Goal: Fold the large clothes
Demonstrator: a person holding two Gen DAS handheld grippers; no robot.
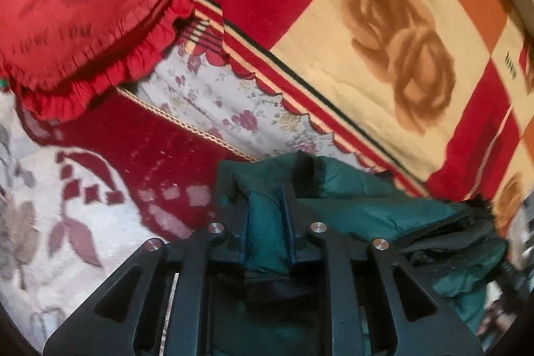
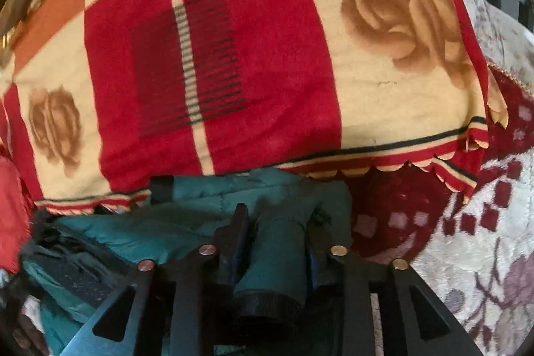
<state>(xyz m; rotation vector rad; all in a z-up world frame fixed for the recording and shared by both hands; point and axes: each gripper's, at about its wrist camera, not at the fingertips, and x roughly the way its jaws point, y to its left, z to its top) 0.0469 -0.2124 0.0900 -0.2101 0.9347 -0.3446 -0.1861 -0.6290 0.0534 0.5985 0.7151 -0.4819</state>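
Observation:
A dark green padded jacket (image 1: 367,206) lies bunched on the bed. My left gripper (image 1: 267,216) is shut on a fold of the green jacket, with fabric pinched between the two black fingers. In the right wrist view the same jacket (image 2: 200,222) spreads to the left. My right gripper (image 2: 277,229) is shut on a jacket sleeve (image 2: 273,256) with a black ribbed cuff (image 2: 263,306), which runs back between the fingers. The jacket's black lining (image 2: 73,276) shows at the lower left.
A red and cream blanket with brown roses (image 1: 383,55) (image 2: 233,55) lies beyond the jacket. A red frilled pillow (image 1: 83,5) sits at the upper left. A white and red floral bedspread (image 1: 83,189) (image 2: 484,239) covers the bed.

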